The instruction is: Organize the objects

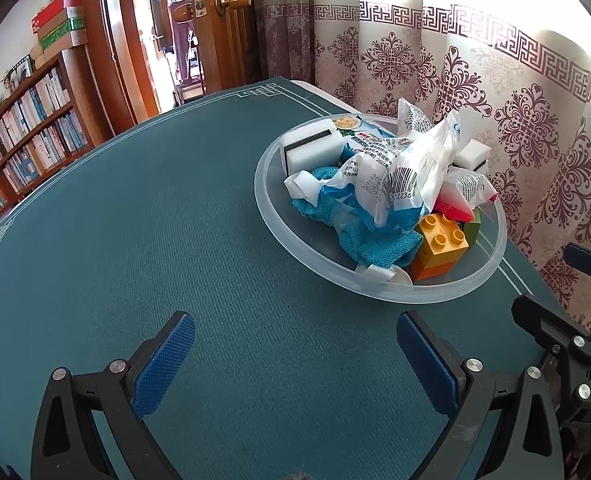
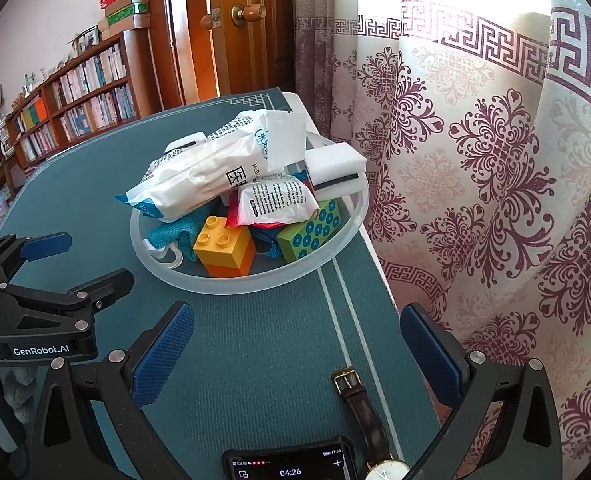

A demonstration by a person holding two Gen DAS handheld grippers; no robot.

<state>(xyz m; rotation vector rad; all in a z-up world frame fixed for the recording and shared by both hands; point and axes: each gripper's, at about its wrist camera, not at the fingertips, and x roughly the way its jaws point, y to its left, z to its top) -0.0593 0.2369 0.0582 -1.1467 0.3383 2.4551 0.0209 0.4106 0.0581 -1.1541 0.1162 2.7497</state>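
Observation:
A clear round plastic bowl (image 1: 279, 232) (image 2: 143, 252) on the green table mat holds white plastic packets (image 1: 415, 160) (image 2: 215, 176), a blue cloth (image 1: 367, 244), white sponges (image 1: 311, 148) (image 2: 335, 164), a yellow-orange toy brick (image 1: 439, 248) (image 2: 225, 248) and a green dotted brick (image 2: 311, 232). My left gripper (image 1: 295, 356) is open and empty, above bare mat in front of the bowl. My right gripper (image 2: 295, 356) is open and empty, near the bowl's front edge. The left gripper also shows in the right wrist view (image 2: 75, 264).
A phone (image 2: 291, 464) and a brown-strapped wristwatch (image 2: 359, 404) lie at the table's near right edge. A patterned curtain (image 2: 495, 160) hangs close on the right. A bookshelf (image 1: 27, 148) and a wooden door (image 1: 223, 32) stand beyond the table.

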